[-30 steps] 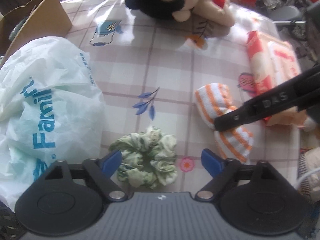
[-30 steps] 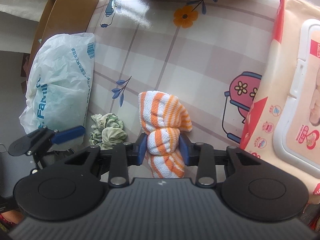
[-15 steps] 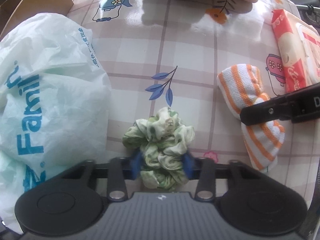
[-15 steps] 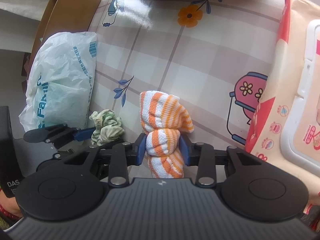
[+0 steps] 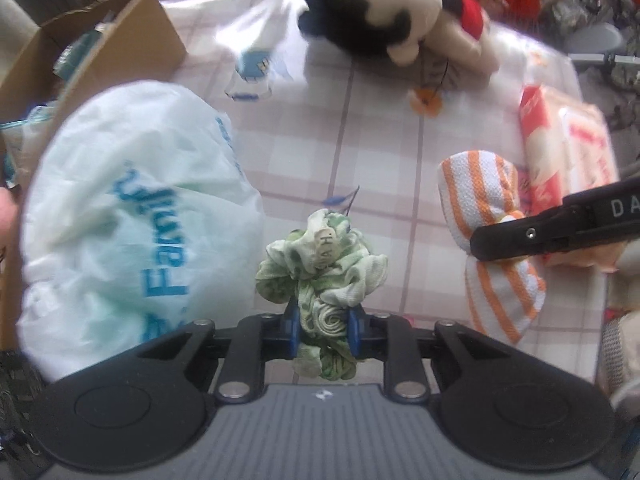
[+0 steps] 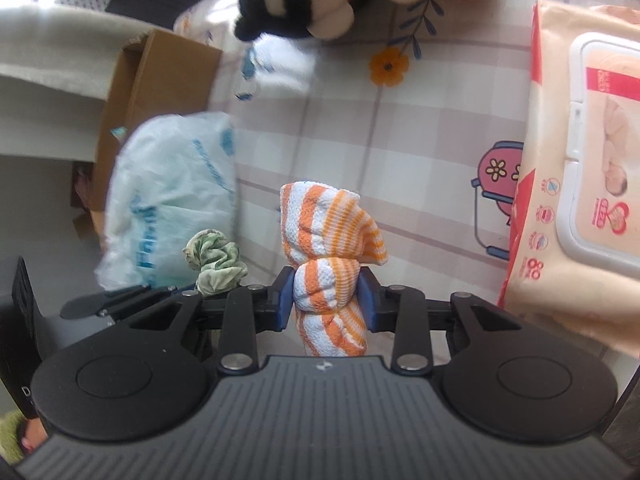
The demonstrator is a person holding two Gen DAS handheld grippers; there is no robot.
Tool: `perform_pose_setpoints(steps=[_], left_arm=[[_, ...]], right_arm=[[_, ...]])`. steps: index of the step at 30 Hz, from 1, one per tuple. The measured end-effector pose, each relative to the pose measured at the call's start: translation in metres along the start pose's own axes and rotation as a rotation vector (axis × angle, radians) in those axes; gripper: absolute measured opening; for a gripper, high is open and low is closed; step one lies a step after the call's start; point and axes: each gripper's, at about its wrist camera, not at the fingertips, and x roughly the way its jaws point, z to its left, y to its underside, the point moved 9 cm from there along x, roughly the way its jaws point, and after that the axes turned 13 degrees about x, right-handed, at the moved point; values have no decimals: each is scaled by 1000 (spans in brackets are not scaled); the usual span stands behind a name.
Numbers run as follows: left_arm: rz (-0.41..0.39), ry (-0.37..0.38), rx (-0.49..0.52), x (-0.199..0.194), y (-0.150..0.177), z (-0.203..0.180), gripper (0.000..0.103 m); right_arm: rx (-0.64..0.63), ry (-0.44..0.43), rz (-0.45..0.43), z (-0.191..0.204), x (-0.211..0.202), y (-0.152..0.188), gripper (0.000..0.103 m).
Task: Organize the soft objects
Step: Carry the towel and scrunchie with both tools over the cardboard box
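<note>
Green floral scrunchie (image 5: 324, 256), orange-and-white striped cloth (image 6: 330, 248)

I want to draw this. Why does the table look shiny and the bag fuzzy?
Left wrist view: window glare whitens the tablecloth near the plush doll; the plastic bag is motion-blurred. Right wrist view: bag smeared too, striped towel sharp.

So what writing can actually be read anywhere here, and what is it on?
"Famil": blue letters on the white plastic bag, cut off by a fold.
"DA": white letters on the right gripper, as seen from the left camera; the rest runs out of frame.
"D": white letter on the left gripper, at the right camera's edge.
Scrunchie tag: letters too blurred to read.
Wipes pack: red print and icons, too small to read.
</note>
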Motion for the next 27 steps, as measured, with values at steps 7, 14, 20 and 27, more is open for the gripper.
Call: perform_pose_setpoints(steps=[7, 14, 20, 27], left_arm=[[-63, 42, -15, -50, 6, 23, 23], [-103, 23, -33, -95, 9, 116, 23], [-137, -53, -102, -122, 13, 235, 24], [-111, -148, -181, -110, 32, 373, 24]], right_arm=[[23, -80, -48, 50, -26, 14, 32], [39, -169, -49, 147, -1, 37, 32], [31, -255, -24, 263, 59, 52, 32], [59, -271, 7, 366, 153, 54, 32]])
